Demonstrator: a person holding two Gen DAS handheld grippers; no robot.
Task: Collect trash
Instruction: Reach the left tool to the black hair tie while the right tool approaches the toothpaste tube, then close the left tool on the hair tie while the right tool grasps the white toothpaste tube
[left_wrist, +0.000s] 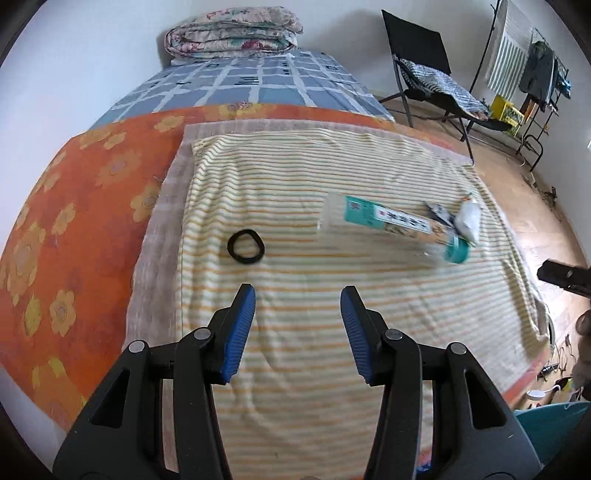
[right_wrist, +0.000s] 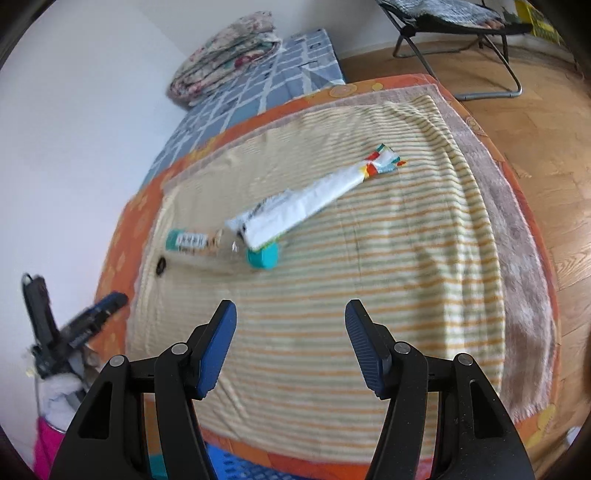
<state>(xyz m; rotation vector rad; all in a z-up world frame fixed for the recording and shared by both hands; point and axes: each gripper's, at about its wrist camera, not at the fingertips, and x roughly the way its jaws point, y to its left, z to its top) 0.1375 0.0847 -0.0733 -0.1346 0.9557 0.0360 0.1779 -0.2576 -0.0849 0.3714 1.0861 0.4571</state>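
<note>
- Fingers of the left gripper (left_wrist: 297, 297) stand apart at the lower middle of the left wrist view, blue pads (left_wrist: 238, 332) facing each other, nothing between them.
- Fingers of the right gripper (right_wrist: 291, 309) likewise stand apart at the lower middle of the right wrist view, with only cloth seen through the gap.
- Beneath both lies a striped towel (left_wrist: 295, 192), yellow and orange lines, spread over a grey cloth and an orange flowered sheet (left_wrist: 74, 206).
- Just above and left of the left gripper's fingers, a black ring (left_wrist: 246, 246) lies flat on the towel.
- Right of centre in the left wrist view, a clear plastic bottle (left_wrist: 391, 229) with a teal cap and label lies on its side.
- A white wrapper (right_wrist: 295, 210) with a colourful end rests across the bottle's cap end, stretching toward the upper right of the right wrist view.
- Farther up, a folded floral quilt (left_wrist: 236, 31) sits on a blue checked sheet, and a black folding chair (left_wrist: 424, 74) stands on the wooden floor at upper right.
</note>
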